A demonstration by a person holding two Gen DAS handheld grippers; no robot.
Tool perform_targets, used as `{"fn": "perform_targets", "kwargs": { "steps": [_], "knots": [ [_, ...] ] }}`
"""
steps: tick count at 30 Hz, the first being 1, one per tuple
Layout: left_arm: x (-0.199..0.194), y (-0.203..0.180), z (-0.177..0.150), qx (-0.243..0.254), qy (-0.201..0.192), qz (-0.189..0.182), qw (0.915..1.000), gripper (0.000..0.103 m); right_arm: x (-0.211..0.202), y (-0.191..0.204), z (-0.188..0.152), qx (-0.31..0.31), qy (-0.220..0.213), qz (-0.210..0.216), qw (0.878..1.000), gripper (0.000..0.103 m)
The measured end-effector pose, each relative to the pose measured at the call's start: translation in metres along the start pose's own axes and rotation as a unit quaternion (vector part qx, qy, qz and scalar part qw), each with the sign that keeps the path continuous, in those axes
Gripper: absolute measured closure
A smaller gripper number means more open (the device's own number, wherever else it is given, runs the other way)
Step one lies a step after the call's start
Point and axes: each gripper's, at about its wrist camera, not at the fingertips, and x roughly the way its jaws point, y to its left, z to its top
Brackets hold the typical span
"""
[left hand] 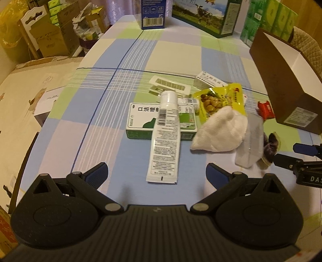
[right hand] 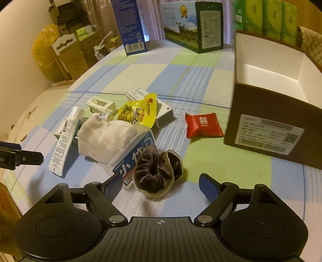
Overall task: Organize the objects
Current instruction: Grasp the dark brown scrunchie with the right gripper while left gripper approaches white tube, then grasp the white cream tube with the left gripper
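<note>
A pile of small items lies on the checked tablecloth. In the left wrist view a white tube (left hand: 165,139) rests across a green-and-white box (left hand: 140,121), just beyond my open left gripper (left hand: 157,171). Beside them lie a white cloth (left hand: 219,131) and a yellow snack pouch (left hand: 219,100). In the right wrist view a dark brown velvet scrunchie (right hand: 157,171) lies between the fingers of my open right gripper (right hand: 161,181), untouched. A blue-and-white packet (right hand: 136,155), the white cloth (right hand: 102,137), the tube (right hand: 64,141) and a red sachet (right hand: 203,125) lie further out.
An open brown cardboard box (right hand: 267,121) with a white inside stands at the right. A blue carton (right hand: 130,26), a cow-picture box (right hand: 191,26) and green tissue packs (right hand: 265,18) line the far edge. Cardboard boxes (left hand: 46,38) stand off the table on the left.
</note>
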Motion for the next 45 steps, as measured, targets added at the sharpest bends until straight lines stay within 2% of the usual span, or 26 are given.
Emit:
{"fn": "perform_targets", "kwargs": {
  "steps": [11, 13, 17, 19, 22, 25, 30, 35, 43, 45],
  "knots": [
    [0.017, 0.013, 0.005, -0.018, 0.013, 0.011, 0.9997, 0.001, 0.033, 0.002, 0.007, -0.022, 0.028, 0.001, 0.999, 0.031],
    [0.019, 0.014, 0.006, -0.018, 0.015, 0.012, 0.9997, 0.001, 0.038, 0.002, 0.007, -0.022, 0.034, 0.001, 0.999, 0.038],
    [0.023, 0.014, 0.006, -0.017, 0.016, 0.011, 0.9997, 0.001, 0.047, 0.001, 0.007, -0.021, 0.041, -0.001, 0.999, 0.043],
    [0.026, 0.013, 0.007, -0.015, 0.017, 0.01, 0.9997, 0.001, 0.048, 0.0, 0.006, -0.024, 0.037, -0.007, 0.999, 0.057],
    [0.03, 0.012, 0.008, -0.013, 0.018, 0.007, 0.9997, 0.001, 0.047, -0.003, 0.008, -0.023, 0.03, -0.01, 0.999, 0.07],
    [0.034, 0.011, 0.01, -0.011, 0.018, 0.005, 0.9998, 0.001, 0.045, -0.007, 0.01, -0.015, 0.026, -0.011, 0.999, 0.077],
    [0.041, 0.007, 0.015, -0.002, 0.015, 0.0, 0.9999, 0.002, 0.037, -0.014, 0.012, -0.003, 0.017, -0.023, 1.0, 0.078],
    [0.055, 0.003, 0.023, 0.007, 0.014, 0.001, 0.9999, 0.012, 0.026, -0.025, 0.015, 0.019, 0.007, -0.034, 0.999, 0.078],
    [0.067, -0.001, 0.042, 0.019, -0.013, 0.0, 0.9997, 0.018, 0.011, -0.043, 0.013, 0.05, 0.0, -0.055, 0.997, 0.078],
    [0.07, -0.003, 0.046, 0.022, -0.02, 0.001, 0.9996, 0.023, 0.009, -0.047, 0.013, 0.055, 0.0, -0.06, 0.997, 0.078]
  ]
}}
